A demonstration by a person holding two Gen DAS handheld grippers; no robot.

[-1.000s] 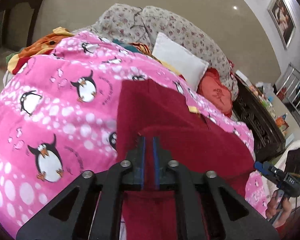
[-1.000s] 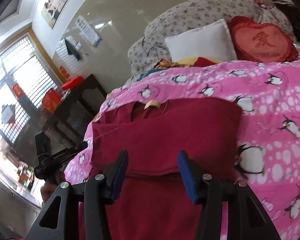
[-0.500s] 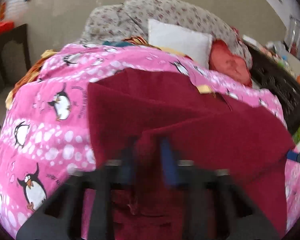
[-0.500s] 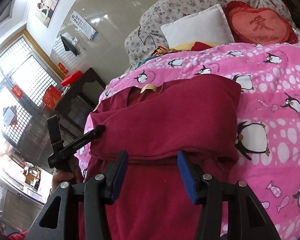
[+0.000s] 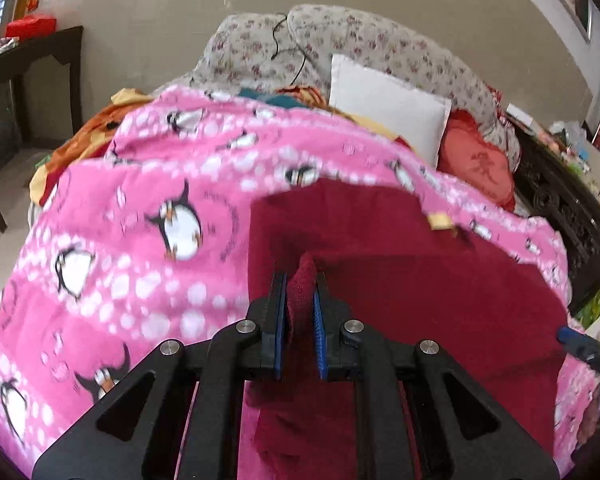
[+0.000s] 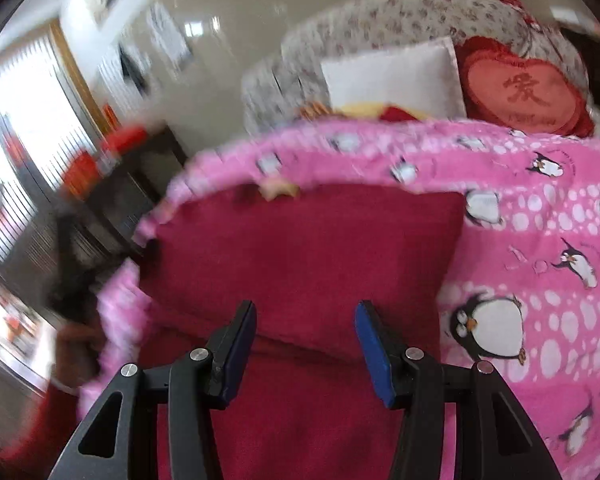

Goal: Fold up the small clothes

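A dark red garment [image 5: 420,288] lies partly folded on a pink penguin-print blanket [image 5: 140,240]. My left gripper [image 5: 300,304] is shut on a bunched fold of the garment's edge, with cloth pinched between the blue pads. In the right wrist view the garment [image 6: 308,248] fills the middle, with a tan neck label [image 6: 278,191] at its far edge. My right gripper [image 6: 306,340] is open and empty, hovering just above the garment's near fold. The right gripper's blue tip [image 5: 580,346] shows at the far right of the left wrist view.
A white pillow [image 5: 384,108], a red heart cushion [image 5: 480,168] and a floral bolster [image 5: 360,44] lie at the head of the bed. A dark wooden table [image 5: 24,52] stands to the left, carved dark furniture [image 5: 568,216] to the right.
My left gripper has kept its hold on the garment fold and swung back to the left with it. My right gripper has stayed open and shifted over the garment; the view is motion-blurred.
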